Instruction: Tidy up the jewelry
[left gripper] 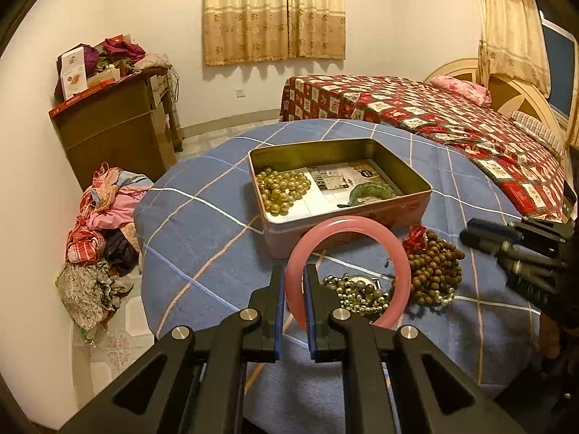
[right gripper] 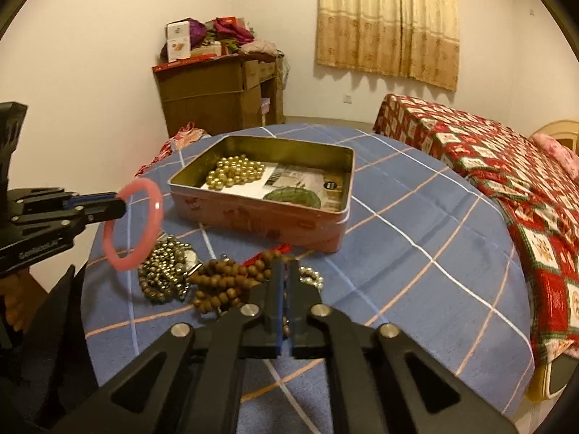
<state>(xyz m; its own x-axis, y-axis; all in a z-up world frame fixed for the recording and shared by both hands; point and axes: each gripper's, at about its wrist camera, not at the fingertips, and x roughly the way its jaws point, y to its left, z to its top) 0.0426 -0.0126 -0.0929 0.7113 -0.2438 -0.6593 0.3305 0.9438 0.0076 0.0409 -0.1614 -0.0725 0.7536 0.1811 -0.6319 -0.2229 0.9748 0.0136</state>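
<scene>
Left tool (left gripper: 294,271) pinched the pink bangle (left gripper: 347,267) by one edge of its rim, ring hanging in the air just short of the open tin (left gripper: 340,188), above the bench (left gripper: 202,238). Risk: thin edge grip on a smooth ring, so it could swivel or slip out, drop onto the silver bead strand (left gripper: 356,294) or clip the tin's near wall. Gold beads (left gripper: 282,190) and green bangle (left gripper: 372,193) already lay inside. Right tool (right gripper: 285,275) sat narrowly parted over the brown wooden beads (right gripper: 224,282); whether it pinched any, cannot tell. It could snag the tangled strands.
</scene>
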